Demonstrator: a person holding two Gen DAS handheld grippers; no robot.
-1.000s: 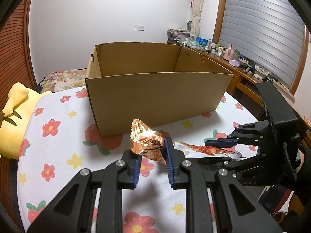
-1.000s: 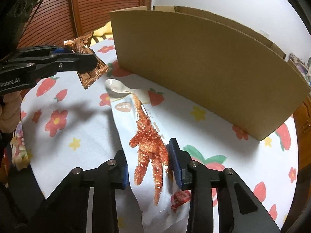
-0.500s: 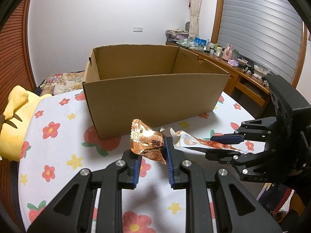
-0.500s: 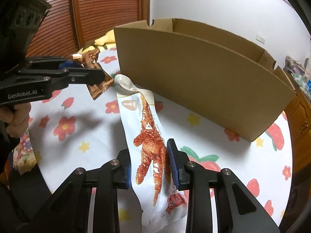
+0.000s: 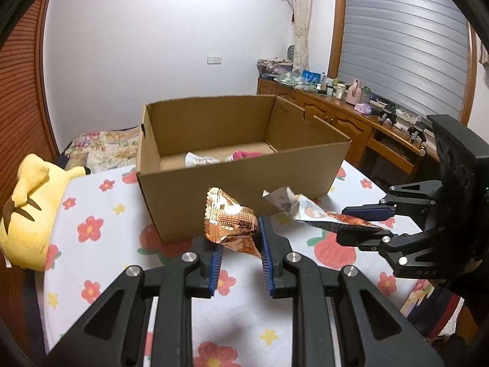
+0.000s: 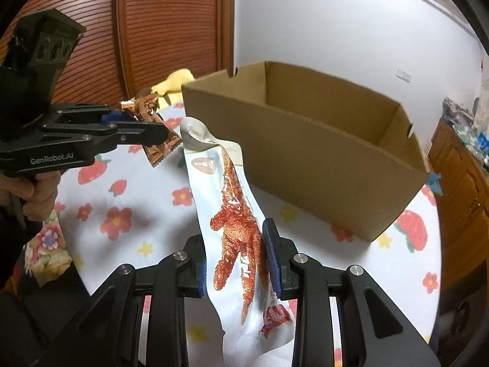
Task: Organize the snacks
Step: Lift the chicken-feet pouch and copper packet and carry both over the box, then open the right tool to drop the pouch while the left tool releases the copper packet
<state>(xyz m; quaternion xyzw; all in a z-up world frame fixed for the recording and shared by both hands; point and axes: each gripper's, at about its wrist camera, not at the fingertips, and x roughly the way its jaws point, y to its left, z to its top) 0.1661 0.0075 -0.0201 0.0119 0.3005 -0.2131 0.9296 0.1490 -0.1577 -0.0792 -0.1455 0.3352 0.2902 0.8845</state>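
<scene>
My left gripper (image 5: 240,253) is shut on a crumpled copper foil snack packet (image 5: 230,223), held in the air in front of the open cardboard box (image 5: 244,183). My right gripper (image 6: 237,263) is shut on a long white chicken-foot snack pouch (image 6: 235,223), also lifted off the table. In the left wrist view the right gripper (image 5: 363,223) holds the pouch (image 5: 305,211) at the right. In the right wrist view the left gripper (image 6: 134,130) holds the foil packet (image 6: 152,134) at the left. Inside the box lie a silver packet (image 5: 198,160) and a pink packet (image 5: 244,154).
The table carries a white floral cloth (image 5: 101,214). A yellow plush toy (image 5: 27,202) lies at its left edge. A wooden cabinet (image 5: 351,116) cluttered with small items stands at the back right. A brown slatted door (image 6: 165,24) is behind the box.
Both grippers have risen with their snacks, so the box interior now shows. The chicken-foot pouch has come off the table.
</scene>
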